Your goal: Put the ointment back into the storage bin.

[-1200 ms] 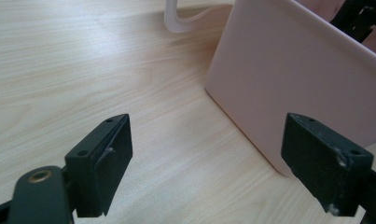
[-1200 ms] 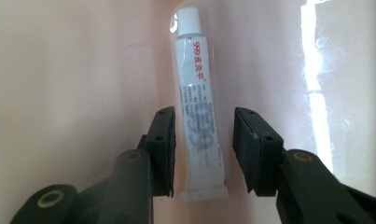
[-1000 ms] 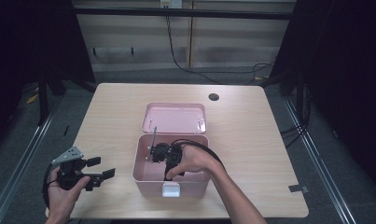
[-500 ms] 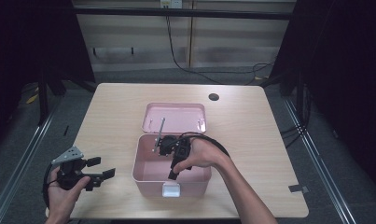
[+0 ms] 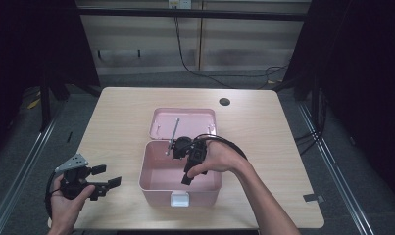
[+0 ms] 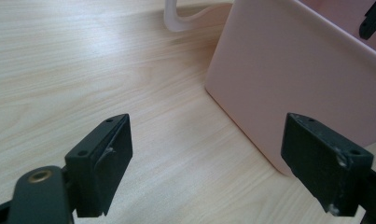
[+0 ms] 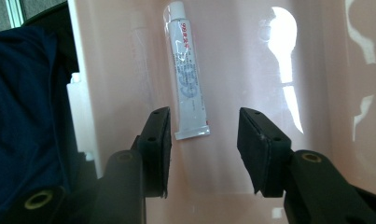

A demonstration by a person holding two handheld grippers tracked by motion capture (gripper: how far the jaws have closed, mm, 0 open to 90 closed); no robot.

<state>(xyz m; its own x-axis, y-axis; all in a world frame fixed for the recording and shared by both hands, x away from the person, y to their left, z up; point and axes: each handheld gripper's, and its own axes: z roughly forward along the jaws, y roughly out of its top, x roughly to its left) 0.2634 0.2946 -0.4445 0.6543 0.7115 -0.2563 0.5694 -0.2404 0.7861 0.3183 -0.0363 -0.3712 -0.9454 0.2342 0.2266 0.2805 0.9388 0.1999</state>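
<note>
my right tongs (image 7: 204,149) hang spread inside the pink box (image 5: 156,183), above a white tube (image 7: 188,74) lying on its floor. my left tongs (image 5: 107,177) rest spread over the table (image 5: 121,112), beside the box.

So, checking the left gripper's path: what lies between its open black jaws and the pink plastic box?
Bare wooden tabletop separates the left gripper from the pink plastic box, per the left gripper view.

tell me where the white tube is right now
The white tube lies flat on the floor of the pink box, seen in the right gripper view just beyond the open right gripper, near the box's wall.
</note>
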